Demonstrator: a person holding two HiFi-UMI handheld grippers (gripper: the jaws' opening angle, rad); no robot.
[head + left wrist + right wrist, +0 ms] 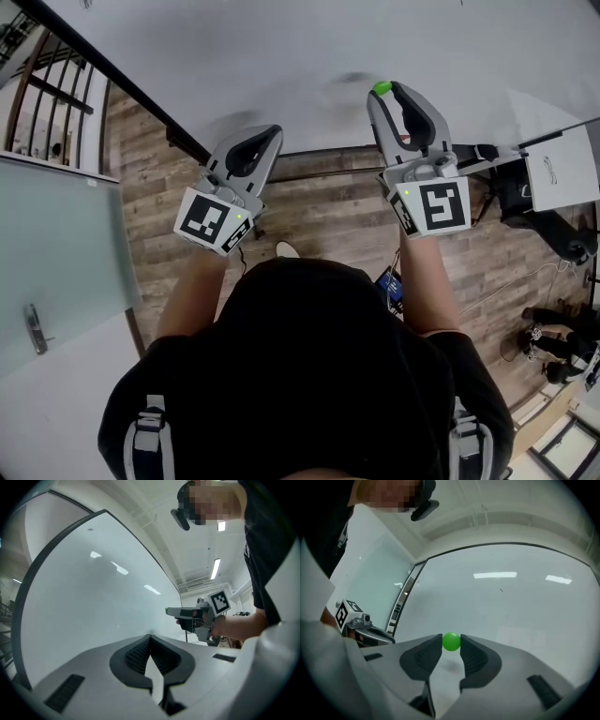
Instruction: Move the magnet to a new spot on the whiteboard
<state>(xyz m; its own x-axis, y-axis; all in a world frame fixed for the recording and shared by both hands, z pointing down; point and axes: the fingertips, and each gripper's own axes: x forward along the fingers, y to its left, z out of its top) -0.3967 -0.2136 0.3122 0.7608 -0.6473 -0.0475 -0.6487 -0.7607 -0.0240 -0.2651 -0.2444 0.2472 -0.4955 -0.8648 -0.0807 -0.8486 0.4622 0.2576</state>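
Observation:
A small green round magnet (pixel 451 641) sits between the tips of my right gripper (pixel 451 645), whose pads press it from both sides. Behind it the whiteboard (pixel 511 606) fills the view, and I cannot tell whether the magnet touches it. In the head view the magnet (pixel 382 89) shows at the tip of the right gripper (pixel 389 92), raised in front of the whiteboard (pixel 281 56). My left gripper (pixel 265 134) hangs lower and to the left near the board's bottom edge. Its jaws are shut with nothing between them (pixel 150 637).
A sheet of paper (pixel 561 169) hangs at the board's right end. A glass door with a handle (pixel 36 328) stands at the left, with a railing (pixel 47 94) beyond it. Bags and cables (pixel 553 342) lie on the wooden floor at the right.

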